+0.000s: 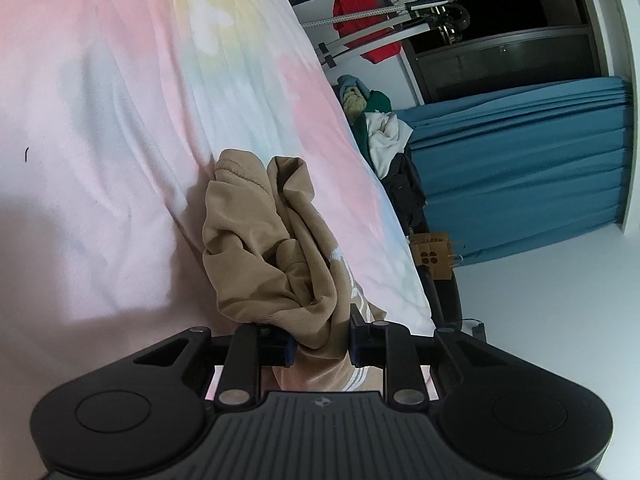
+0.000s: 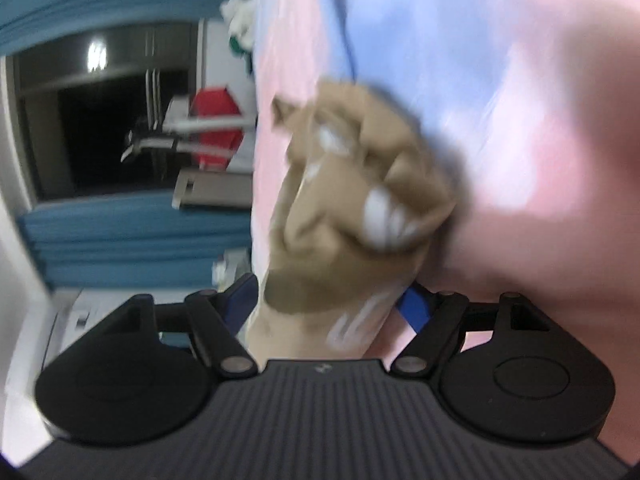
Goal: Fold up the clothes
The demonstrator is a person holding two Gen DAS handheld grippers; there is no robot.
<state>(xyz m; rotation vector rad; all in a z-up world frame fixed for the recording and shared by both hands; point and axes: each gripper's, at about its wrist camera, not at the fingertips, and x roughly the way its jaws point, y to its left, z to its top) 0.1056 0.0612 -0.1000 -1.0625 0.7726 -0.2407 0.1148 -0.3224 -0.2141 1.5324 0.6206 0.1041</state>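
Note:
A tan garment with white stripes (image 1: 264,248) hangs bunched over a pastel pink, blue and yellow bedsheet (image 1: 132,120). My left gripper (image 1: 322,346) is shut on a fold of it, cloth filling the gap between the blue pads. In the right wrist view, which is motion-blurred, the same tan garment (image 2: 352,208) is crumpled in front of my right gripper (image 2: 332,304), whose jaws stand wider with cloth bunched between them; it looks shut on the garment.
A pile of mixed clothes (image 1: 380,136) lies at the bed's edge. Teal curtains (image 1: 520,168), a drying rack with a red garment (image 1: 364,20), a dark window and a cardboard box (image 1: 434,254) stand beyond.

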